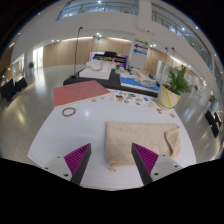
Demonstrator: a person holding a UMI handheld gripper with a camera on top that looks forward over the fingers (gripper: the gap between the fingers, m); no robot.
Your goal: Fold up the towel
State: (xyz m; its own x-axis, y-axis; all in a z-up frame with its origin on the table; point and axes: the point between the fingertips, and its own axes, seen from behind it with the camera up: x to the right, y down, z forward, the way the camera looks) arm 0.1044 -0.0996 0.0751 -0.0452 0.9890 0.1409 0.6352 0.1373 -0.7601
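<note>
A beige towel (142, 140) lies flat on the white table (70, 135), a little right of centre, with its near edge just ahead of my fingertips and partly between them. My gripper (112, 158) is held above the table's near edge with its fingers wide apart. The left finger (77, 158) is over bare table, the right finger (148, 157) is over the towel's near edge. Nothing is between the pads.
A pink-red mat (79, 93) lies at the far left of the table, with a small ring (68, 112) near it. Several small items (128, 98) lie beyond the towel. A potted plant (174, 88) stands at the far right. More tables stand beyond.
</note>
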